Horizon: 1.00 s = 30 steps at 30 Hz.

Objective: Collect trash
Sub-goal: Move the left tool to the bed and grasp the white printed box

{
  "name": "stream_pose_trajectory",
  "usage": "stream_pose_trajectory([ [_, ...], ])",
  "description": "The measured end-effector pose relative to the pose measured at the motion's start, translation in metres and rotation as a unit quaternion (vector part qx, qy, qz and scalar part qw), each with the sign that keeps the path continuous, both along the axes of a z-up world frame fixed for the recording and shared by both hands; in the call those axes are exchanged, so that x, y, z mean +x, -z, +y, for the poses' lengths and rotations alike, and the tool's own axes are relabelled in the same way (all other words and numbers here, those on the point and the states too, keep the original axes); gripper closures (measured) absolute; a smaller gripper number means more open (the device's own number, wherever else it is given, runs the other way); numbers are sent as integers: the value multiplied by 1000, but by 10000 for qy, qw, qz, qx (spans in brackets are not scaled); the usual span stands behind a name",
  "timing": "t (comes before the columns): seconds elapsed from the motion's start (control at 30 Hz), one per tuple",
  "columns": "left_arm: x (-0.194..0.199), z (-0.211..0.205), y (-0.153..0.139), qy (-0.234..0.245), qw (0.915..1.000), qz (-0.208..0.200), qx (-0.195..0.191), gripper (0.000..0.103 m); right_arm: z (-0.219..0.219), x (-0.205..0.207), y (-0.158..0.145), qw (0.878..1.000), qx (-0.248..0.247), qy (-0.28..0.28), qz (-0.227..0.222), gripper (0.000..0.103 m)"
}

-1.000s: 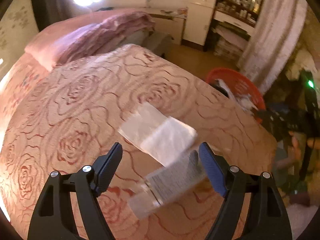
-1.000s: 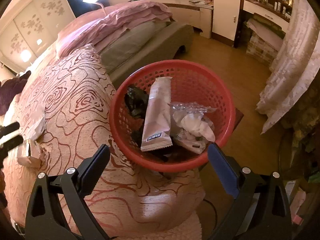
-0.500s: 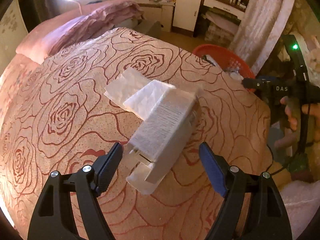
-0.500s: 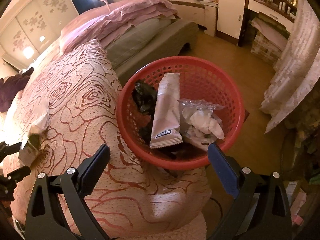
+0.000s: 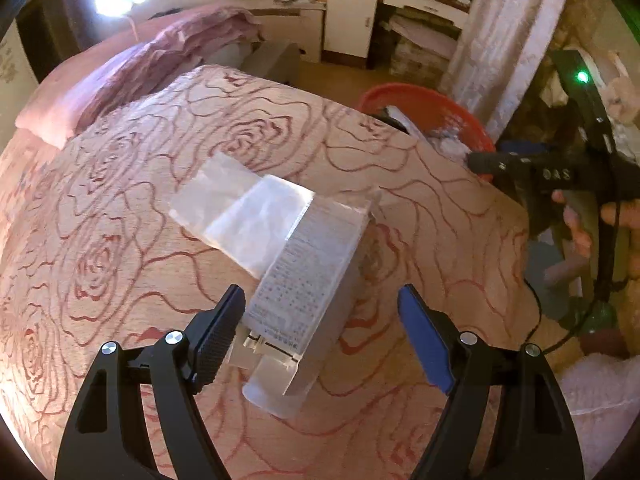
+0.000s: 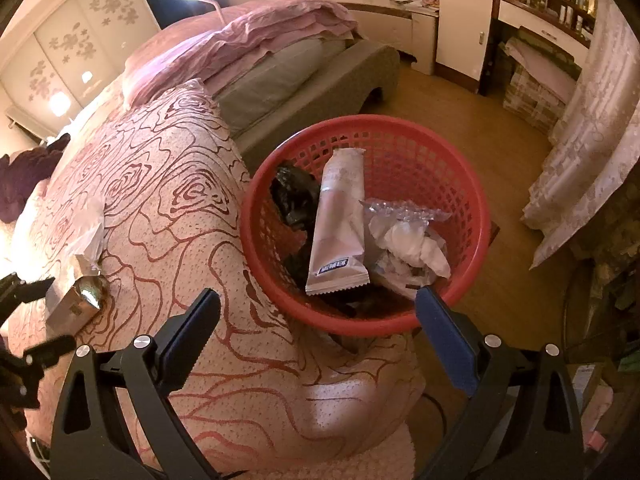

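A small white carton [image 5: 308, 288] with fine print lies on the rose-patterned bedspread [image 5: 120, 240], one end flap open. A crumpled white plastic bag [image 5: 240, 212] rests against its far end. My left gripper [image 5: 320, 300] is open and straddles the carton: the left pad is close beside it, the blue right pad stands well apart. In the right wrist view the carton [image 6: 76, 300] and bag [image 6: 88, 232] appear at the far left. My right gripper [image 6: 318, 302] hangs open and empty over the near rim of the red basket [image 6: 400, 124].
The basket holds a long white wrapper [image 6: 340, 232], crumpled clear plastic and tissue [image 6: 408, 240] and a black bag [image 6: 292, 196]. It stands off the bed's corner on a wooden floor [image 6: 460, 104]. A folded pink quilt [image 5: 168, 52] lies at the bed's far end. A curtain [image 6: 592, 152] hangs right.
My left gripper has closed in on the carton and rolled a little; the carton now lies between its fingers. The right gripper has stayed over the basket.
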<state>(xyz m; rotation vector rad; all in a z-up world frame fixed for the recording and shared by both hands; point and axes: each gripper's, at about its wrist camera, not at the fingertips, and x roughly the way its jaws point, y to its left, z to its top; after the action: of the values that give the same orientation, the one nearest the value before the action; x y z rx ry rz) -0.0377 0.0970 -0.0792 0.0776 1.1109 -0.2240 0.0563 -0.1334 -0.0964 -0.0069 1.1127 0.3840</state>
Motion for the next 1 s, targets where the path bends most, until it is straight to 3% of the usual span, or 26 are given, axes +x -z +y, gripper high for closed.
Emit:
stream_pose_trajectory([
  [0.17, -1, -7, 9, -61, 9998, 71, 181, 33, 1, -1, 1, 10000, 1, -6, 40, 8],
  [0.27, -1, -7, 8, -166, 9995, -1, 274, 52, 2, -2, 1, 10000, -4, -33, 38, 8],
  [0.5, -8, 0, 4, -345, 9994, -37, -32, 69, 5, -3, 1, 10000, 4, -66, 34, 8],
  [0.83, -41, 26, -4, -841, 9947, -159, -572, 72, 30, -11, -4, 9990, 9, -454, -56, 8],
  [1.0, -56, 37, -11, -1020, 9923, -272, -654, 72, 51, -13, -6, 9976, -4, -695, -70, 8],
])
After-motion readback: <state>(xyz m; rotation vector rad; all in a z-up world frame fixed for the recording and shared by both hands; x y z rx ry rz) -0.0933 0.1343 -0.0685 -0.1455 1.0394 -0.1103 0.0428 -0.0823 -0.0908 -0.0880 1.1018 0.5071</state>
